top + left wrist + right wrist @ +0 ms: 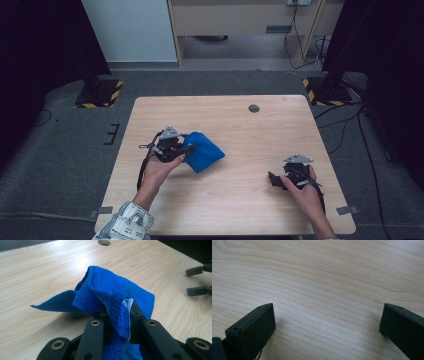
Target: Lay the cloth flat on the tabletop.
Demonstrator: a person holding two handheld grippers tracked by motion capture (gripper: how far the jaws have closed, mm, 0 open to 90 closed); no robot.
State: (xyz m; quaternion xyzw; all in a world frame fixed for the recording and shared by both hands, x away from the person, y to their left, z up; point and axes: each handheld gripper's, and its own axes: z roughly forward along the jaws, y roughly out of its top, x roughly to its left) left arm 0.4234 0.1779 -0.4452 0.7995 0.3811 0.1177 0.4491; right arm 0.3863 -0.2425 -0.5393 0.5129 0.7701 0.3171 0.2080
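The left tool (117, 315) is clamping a bunched fold of the blue cloth (202, 151) left of centre in the high view, seemingly mid-fold. The right tool (276, 180), jaws spread apart, is waiting at lower right of the counter (260, 135); next it likely needs to reach a free corner.

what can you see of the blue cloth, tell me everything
The blue cloth is a small terry or microfibre-looking towel with a stitched hem and a white tag by the pinch point. It is crumpled and folded over, not flat. The left gripper has its jaws shut on a bunched fold, lifting that part, while a loose corner trails down to the wooden table. It sits left of the table's middle. The right gripper is open, well apart from it.
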